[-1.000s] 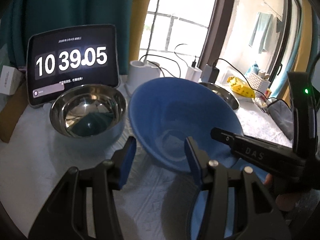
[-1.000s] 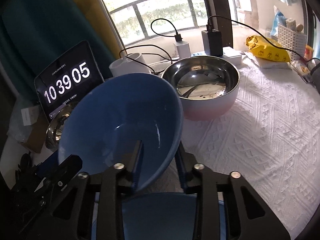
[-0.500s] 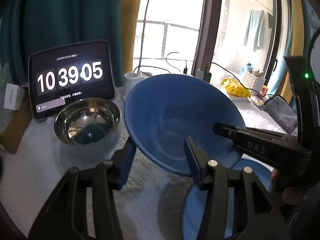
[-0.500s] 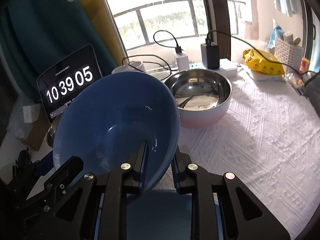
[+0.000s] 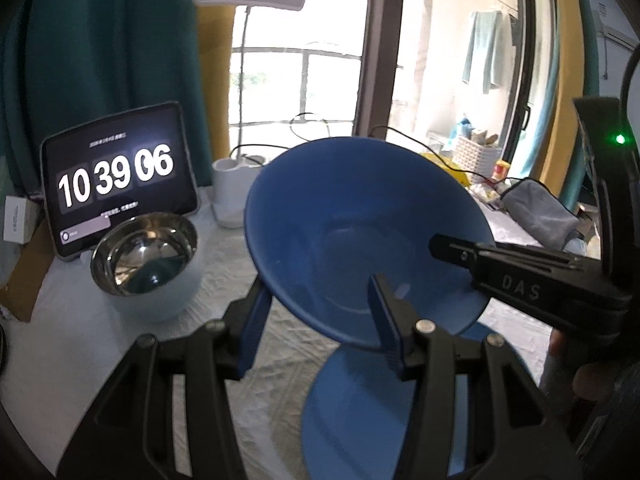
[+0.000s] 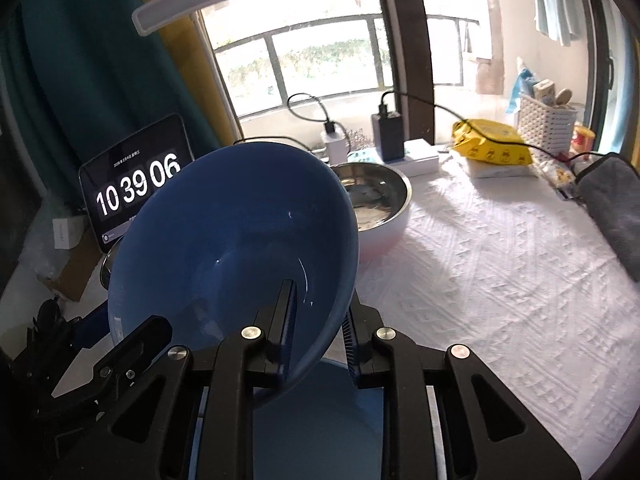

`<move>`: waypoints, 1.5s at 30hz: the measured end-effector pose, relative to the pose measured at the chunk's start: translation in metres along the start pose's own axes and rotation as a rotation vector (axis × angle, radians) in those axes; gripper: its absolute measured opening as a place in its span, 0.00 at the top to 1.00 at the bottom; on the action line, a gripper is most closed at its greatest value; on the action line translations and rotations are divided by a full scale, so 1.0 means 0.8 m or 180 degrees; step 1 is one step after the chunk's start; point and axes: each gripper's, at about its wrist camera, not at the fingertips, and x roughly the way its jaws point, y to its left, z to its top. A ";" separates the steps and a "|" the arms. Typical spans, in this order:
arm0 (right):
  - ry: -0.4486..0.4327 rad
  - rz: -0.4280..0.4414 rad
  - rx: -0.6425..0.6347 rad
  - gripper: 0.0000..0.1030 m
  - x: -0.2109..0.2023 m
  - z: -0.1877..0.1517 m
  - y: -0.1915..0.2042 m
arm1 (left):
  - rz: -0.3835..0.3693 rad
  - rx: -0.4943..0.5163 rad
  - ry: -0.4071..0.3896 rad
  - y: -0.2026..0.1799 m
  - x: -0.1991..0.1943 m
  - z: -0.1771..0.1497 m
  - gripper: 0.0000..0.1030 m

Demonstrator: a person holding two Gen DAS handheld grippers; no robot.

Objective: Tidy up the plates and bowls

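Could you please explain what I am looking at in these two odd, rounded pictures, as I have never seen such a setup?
No robot here: a person holds a two-finger tool in each hand, each carrying a fisheye camera looking along its fingers. In the right camera's picture, the right hand-held gripper pinches the rim of a tilted blue bowl, raised above a blue plate. In the left camera's picture, the left hand-held gripper is open around the bowl's near edge. On the white tablecloth stand two steel bowls and a tablet clock.

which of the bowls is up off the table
The blue bowl, tilted and pinched at its rim by the right gripper. Both steel bowls sit on the tablecloth.
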 end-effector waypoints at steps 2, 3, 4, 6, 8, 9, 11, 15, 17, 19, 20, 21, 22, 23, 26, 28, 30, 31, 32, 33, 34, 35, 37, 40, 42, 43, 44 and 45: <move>-0.0021 -0.0008 0.0019 0.77 -0.008 -0.002 -0.007 | -0.0026 0.0035 0.0001 -0.009 -0.003 0.000 0.51; -0.0033 -0.0009 0.0039 0.77 -0.013 -0.003 -0.013 | -0.0040 0.0057 0.0002 -0.014 -0.004 0.001 0.51; -0.0042 -0.0006 0.0058 0.77 -0.017 -0.005 -0.017 | -0.0058 0.0081 0.0003 -0.020 -0.005 0.001 0.51; -0.0070 -0.0021 0.0095 0.77 -0.027 -0.007 -0.027 | -0.0083 0.0126 0.0009 -0.031 -0.007 0.001 0.51; -0.0100 -0.0047 0.0114 0.77 -0.034 -0.009 -0.034 | -0.0097 0.0155 0.0013 -0.040 -0.007 0.001 0.51; -0.0117 -0.0064 0.0138 0.77 -0.040 -0.011 -0.038 | -0.0106 0.0168 0.0016 -0.045 -0.008 0.000 0.51; -0.0142 -0.0094 0.0160 0.77 -0.047 -0.015 -0.045 | -0.0126 0.0198 0.0016 -0.055 -0.009 0.000 0.51; -0.0211 -0.0122 0.0273 0.77 -0.065 -0.024 -0.066 | -0.0172 0.0258 0.0012 -0.075 -0.012 -0.002 0.51; -0.0208 -0.0116 0.0330 0.77 -0.071 -0.027 -0.075 | -0.0186 0.0297 0.0005 -0.086 -0.013 -0.003 0.51; -0.0213 -0.0112 0.0387 0.77 -0.078 -0.030 -0.087 | -0.0214 0.0334 0.0018 -0.094 -0.012 -0.003 0.52; -0.0232 -0.0116 0.0411 0.77 -0.081 -0.032 -0.089 | -0.0229 0.0349 0.0027 -0.100 -0.011 -0.004 0.52; -0.0249 -0.0124 0.0436 0.77 -0.084 -0.033 -0.094 | -0.0248 0.0362 0.0041 -0.105 -0.011 -0.004 0.52; -0.0268 -0.0128 0.0474 0.77 -0.088 -0.035 -0.100 | -0.0270 0.0373 0.0050 -0.110 -0.011 -0.004 0.52; -0.0290 -0.0132 0.0510 0.77 -0.091 -0.036 -0.105 | -0.0289 0.0387 0.0056 -0.115 -0.011 -0.004 0.53; -0.0355 -0.0168 0.0591 0.77 -0.103 -0.041 -0.122 | -0.0334 0.0447 0.0056 -0.130 -0.012 -0.005 0.53; -0.0380 -0.0192 0.0632 0.77 -0.108 -0.045 -0.130 | -0.0355 0.0488 0.0057 -0.142 -0.013 -0.007 0.53; -0.0408 -0.0222 0.0667 0.77 -0.113 -0.048 -0.139 | -0.0379 0.0515 0.0074 -0.153 -0.010 -0.009 0.53; -0.0417 -0.0238 0.0686 0.77 -0.115 -0.050 -0.144 | -0.0389 0.0521 0.0083 -0.157 -0.008 -0.009 0.53; -0.0421 -0.0248 0.0701 0.77 -0.117 -0.051 -0.149 | -0.0402 0.0526 0.0093 -0.161 -0.007 -0.009 0.53; -0.0433 -0.0257 0.0731 0.77 -0.119 -0.054 -0.155 | -0.0421 0.0536 0.0105 -0.166 -0.006 -0.010 0.53; -0.0445 -0.0263 0.0753 0.77 -0.121 -0.056 -0.159 | -0.0431 0.0544 0.0112 -0.170 -0.006 -0.011 0.53; -0.0458 -0.0271 0.0771 0.77 -0.123 -0.057 -0.163 | -0.0440 0.0553 0.0118 -0.175 -0.005 -0.011 0.53; -0.0479 -0.0297 0.0806 0.77 -0.129 -0.061 -0.171 | -0.0465 0.0575 0.0138 -0.184 -0.004 -0.013 0.53; -0.0507 -0.0341 0.0836 0.77 -0.136 -0.066 -0.182 | -0.0499 0.0622 0.0162 -0.196 -0.004 -0.015 0.53; -0.0522 -0.0358 0.0854 0.77 -0.141 -0.068 -0.190 | -0.0521 0.0661 0.0173 -0.205 -0.005 -0.017 0.53; -0.0527 -0.0367 0.0858 0.77 -0.143 -0.069 -0.192 | -0.0529 0.0675 0.0178 -0.208 -0.005 -0.018 0.53; -0.0534 -0.0376 0.0865 0.77 -0.145 -0.070 -0.196 | -0.0537 0.0689 0.0184 -0.213 -0.003 -0.018 0.53; -0.0543 -0.0382 0.0881 0.77 -0.147 -0.071 -0.200 | -0.0548 0.0701 0.0191 -0.216 -0.003 -0.018 0.53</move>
